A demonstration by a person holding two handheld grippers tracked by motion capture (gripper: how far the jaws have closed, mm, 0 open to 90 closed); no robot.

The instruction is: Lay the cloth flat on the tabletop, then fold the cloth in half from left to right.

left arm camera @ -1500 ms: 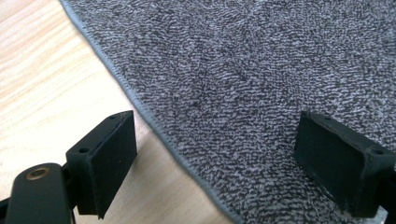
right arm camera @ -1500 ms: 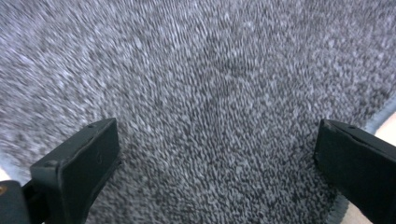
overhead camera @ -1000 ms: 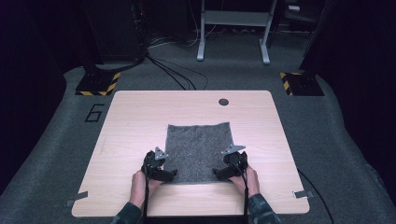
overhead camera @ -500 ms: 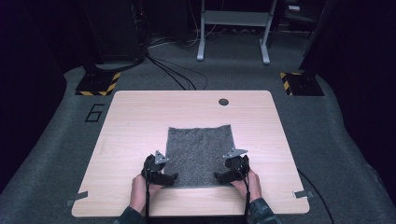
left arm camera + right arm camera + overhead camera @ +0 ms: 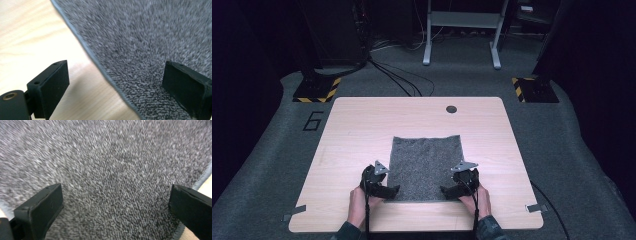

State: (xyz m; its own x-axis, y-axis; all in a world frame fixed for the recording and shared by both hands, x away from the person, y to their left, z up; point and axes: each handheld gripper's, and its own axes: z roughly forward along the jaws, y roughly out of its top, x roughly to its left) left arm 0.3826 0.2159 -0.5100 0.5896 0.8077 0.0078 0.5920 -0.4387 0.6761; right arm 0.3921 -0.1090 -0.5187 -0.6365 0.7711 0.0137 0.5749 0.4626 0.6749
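- Grey cloth (image 5: pixel 424 167) lies flat on the wooden table (image 5: pixel 362 125), in the near half, roughly centred left to right. Its near edge runs close to the table's near edge.
- Left gripper (image 5: pixel 393 189) sits at the cloth's near left corner, held in the person's left hand (image 5: pixel 357 205).
- Left gripper view: the jaws stand wide apart and have just been opening a little further. The cloth's hemmed edge (image 5: pixel 100 67) runs diagonally between them. One jaw is over bare wood, the other over the cloth (image 5: pixel 150 45). Pads press on nothing.
- Right gripper (image 5: pixel 446 190) sits at the cloth's near right corner, held in the right hand (image 5: pixel 479 200).
- Right gripper view: the jaws are also wide apart, with cloth (image 5: pixel 112 170) spanning the gap between them. The hem shows at the far right by one jaw, with a sliver of table past it. Nothing is clamped.
- Both grippers point inward toward each other across the cloth's near edge, well apart.
- Whether the jaw tips touch the cloth surface: cannot tell.
- Table has a round dark hole (image 5: pixel 451 109) near its far edge, well clear of the cloth.
- Floor beyond: cables (image 5: pixel 402 82), a metal stand (image 5: pixel 462 30), and two yellow-and-black striped bases (image 5: pixel 317 90).
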